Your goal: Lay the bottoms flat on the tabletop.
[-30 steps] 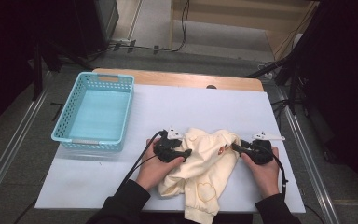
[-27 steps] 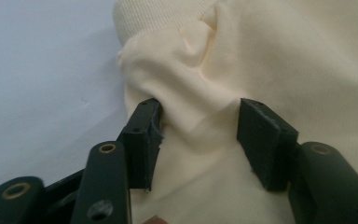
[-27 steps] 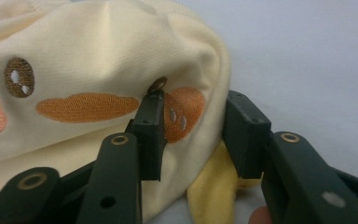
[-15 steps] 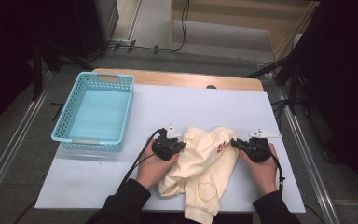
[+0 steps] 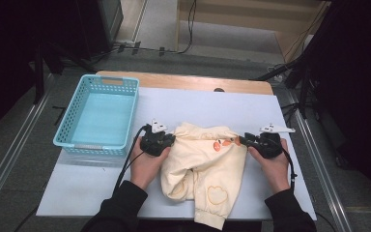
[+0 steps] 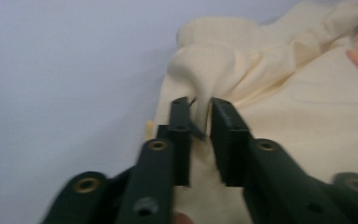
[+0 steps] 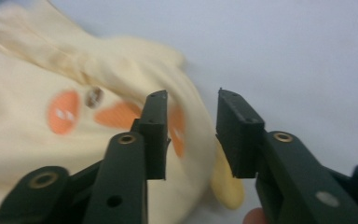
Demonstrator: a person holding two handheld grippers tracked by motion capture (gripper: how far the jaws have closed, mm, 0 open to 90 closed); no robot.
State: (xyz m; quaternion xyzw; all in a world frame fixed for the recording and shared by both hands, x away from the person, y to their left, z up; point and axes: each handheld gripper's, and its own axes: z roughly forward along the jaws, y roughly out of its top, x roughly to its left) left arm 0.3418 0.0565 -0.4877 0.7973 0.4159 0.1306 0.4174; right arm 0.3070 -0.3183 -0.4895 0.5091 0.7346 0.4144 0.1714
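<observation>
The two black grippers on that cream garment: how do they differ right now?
The left gripper sits at the cream garment's left edge with a fold of cloth in its narrow gap; the right gripper sits at the right edge, its wider gap bare, the cloth behind and beside it. Both have just been opening, and both lie low over the white table.

No readable text, label or number anywhere

Garment [image 5: 207,162] on table [image 5: 77,188], basket [image 5: 99,116] to its left, tongs flanking it.
</observation>
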